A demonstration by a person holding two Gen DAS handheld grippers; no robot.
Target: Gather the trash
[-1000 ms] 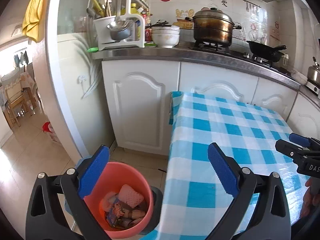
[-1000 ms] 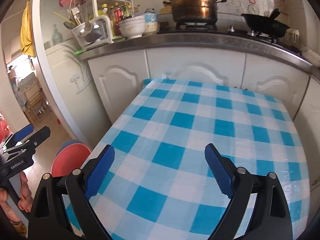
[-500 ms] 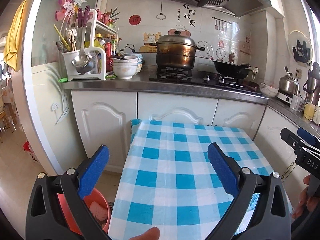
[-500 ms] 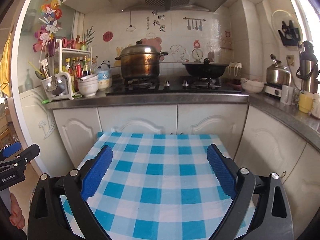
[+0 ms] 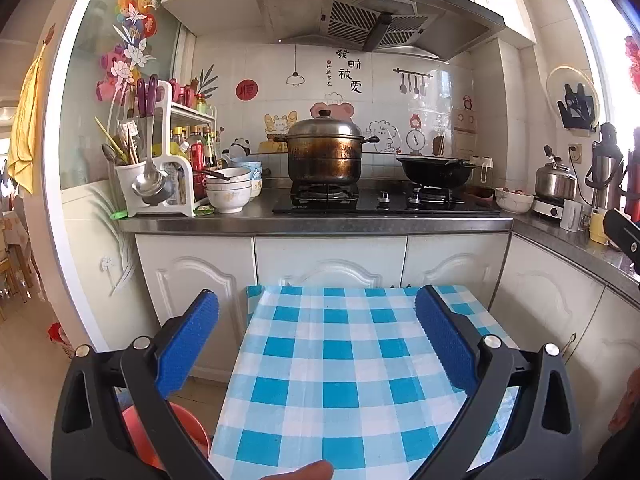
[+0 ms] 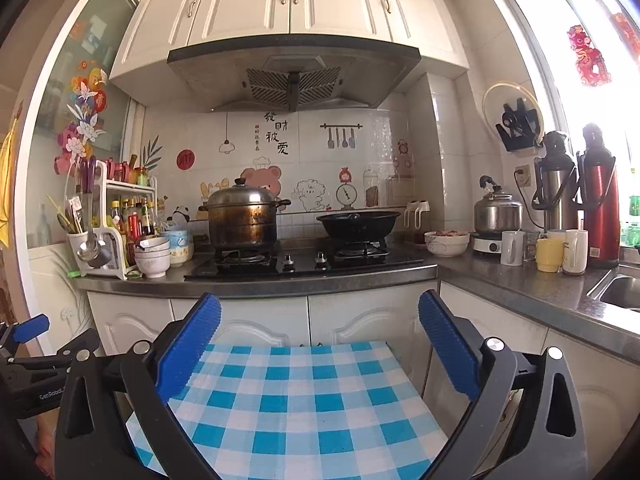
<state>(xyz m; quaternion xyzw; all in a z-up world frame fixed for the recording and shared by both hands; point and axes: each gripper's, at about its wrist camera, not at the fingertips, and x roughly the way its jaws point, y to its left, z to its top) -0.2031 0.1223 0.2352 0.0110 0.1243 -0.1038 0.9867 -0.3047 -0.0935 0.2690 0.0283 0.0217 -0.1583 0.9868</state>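
A blue-and-white checked tabletop (image 5: 340, 364) stands in front of white kitchen cabinets (image 5: 332, 260). Behind it, on the stove (image 6: 304, 258), sit a steel pot (image 6: 244, 216) and a black wok (image 6: 356, 224). The red trash bucket (image 5: 192, 432) sits on the floor left of the tabletop. The left tongs (image 5: 318, 344) are spread and empty; the right tongs (image 6: 320, 344) are opening, nothing between them.
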